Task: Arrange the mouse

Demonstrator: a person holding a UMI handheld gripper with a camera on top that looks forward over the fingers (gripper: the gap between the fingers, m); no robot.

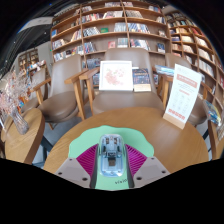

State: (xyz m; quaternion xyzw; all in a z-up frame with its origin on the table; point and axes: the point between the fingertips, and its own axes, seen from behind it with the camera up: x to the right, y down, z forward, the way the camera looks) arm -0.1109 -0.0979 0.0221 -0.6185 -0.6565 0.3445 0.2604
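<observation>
A pale, translucent mouse [111,152] sits between my gripper's [111,166] two fingers, over a mint-green mat [72,150] on a round wooden table [170,130]. Both pink pads [88,160] press against the mouse's sides, so the gripper is shut on it. The mouse points away from me, along the fingers. I cannot tell whether it rests on the mat or is lifted just above it.
A white standing sign [183,95] is at the table's far right edge. Beyond are wooden chairs [85,95], another table with a white display card [116,75], and bookshelves [110,30]. A plant [12,95] stands on a table to the left.
</observation>
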